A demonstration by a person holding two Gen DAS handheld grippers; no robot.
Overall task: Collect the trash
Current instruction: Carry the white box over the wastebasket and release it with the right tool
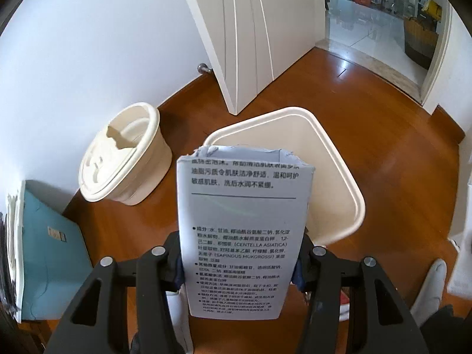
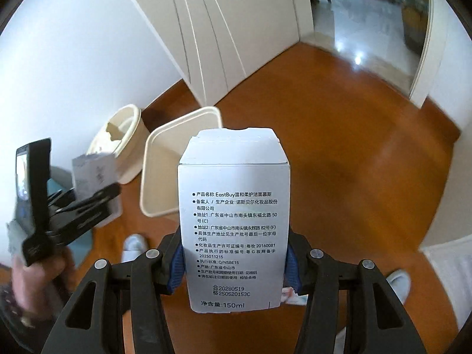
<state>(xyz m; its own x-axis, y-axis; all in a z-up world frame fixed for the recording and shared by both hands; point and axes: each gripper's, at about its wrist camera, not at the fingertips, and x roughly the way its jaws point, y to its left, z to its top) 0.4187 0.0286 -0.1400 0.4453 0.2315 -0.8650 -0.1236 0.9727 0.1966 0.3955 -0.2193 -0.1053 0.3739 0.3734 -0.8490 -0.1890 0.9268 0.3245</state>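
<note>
My left gripper [image 1: 239,265] is shut on a white carton with a torn-open top [image 1: 242,221], its pads pressing both sides. The carton hangs above the floor in front of an open white rectangular bin [image 1: 348,185]. My right gripper [image 2: 234,268] is shut on a second white carton with a closed top [image 2: 234,206], blue pads on its sides. In the right wrist view the same bin [image 2: 159,171] stands beyond and left of that carton. The left gripper [image 2: 88,203] shows there at the left with the torn carton [image 2: 91,171].
A round cream bin with a notched lid [image 1: 124,159] stands by the wall, left of the open bin. A teal box [image 1: 50,236] leans at the left wall. A white door [image 1: 259,29] stands open onto a tiled room. A person's slippered feet [image 2: 132,247] are on the wooden floor.
</note>
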